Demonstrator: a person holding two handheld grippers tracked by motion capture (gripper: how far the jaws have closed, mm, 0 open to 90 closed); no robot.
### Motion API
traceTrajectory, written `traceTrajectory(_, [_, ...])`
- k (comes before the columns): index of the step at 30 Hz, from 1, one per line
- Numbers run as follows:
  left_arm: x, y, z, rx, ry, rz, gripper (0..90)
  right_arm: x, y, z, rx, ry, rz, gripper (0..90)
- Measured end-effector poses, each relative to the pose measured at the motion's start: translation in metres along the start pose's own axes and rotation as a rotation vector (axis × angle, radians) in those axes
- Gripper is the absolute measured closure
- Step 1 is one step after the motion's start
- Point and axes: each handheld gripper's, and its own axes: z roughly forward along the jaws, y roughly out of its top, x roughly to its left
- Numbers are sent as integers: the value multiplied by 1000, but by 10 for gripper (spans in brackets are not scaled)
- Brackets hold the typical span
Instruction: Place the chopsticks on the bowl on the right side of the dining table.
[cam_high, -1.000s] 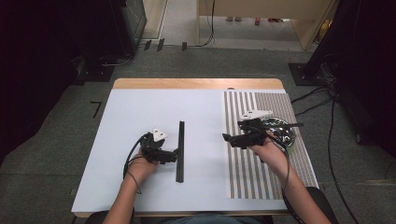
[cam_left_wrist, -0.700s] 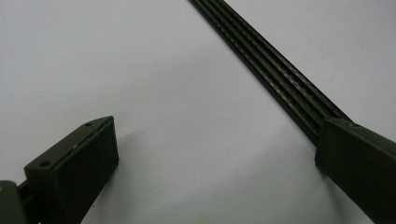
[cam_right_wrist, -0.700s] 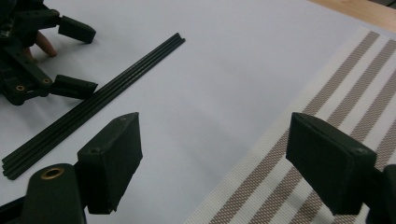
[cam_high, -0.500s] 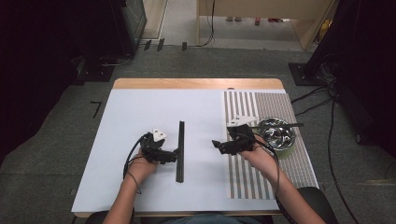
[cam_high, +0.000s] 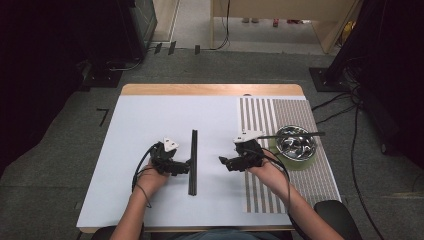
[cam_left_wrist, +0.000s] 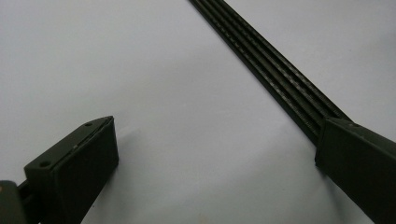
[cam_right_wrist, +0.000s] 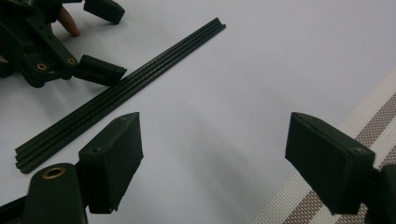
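A long black strip (cam_high: 193, 162) lies flat on the white sheet (cam_high: 150, 125) that covers most of the table (cam_high: 210, 89), running away from the person, roughly midway between the two hands. The left gripper (cam_high: 183, 168) sits just left of the strip with its jaws spread wide and nothing between them; in the left gripper view one jaw meets the strip's (cam_left_wrist: 271, 70) edge, though whether it truly touches or merely overlaps in sight is hard to tell. The right gripper (cam_high: 223, 162) hovers to the right of the strip, apart from it, its jaws also wide open and empty, pointing toward the strip (cam_right_wrist: 121, 93) and the left gripper (cam_right_wrist: 100, 42) beyond it. Behind the right hand (cam_high: 267, 172), on the striped mat (cam_high: 260, 112), stands a metal bowl (cam_high: 296, 143) on a green pad (cam_high: 300, 162).
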Motion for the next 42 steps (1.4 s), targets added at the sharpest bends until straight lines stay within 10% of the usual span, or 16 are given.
traceTrajectory(42, [0,0,0,2,0,1,0,-13,-28,53,18,-43,-51,168])
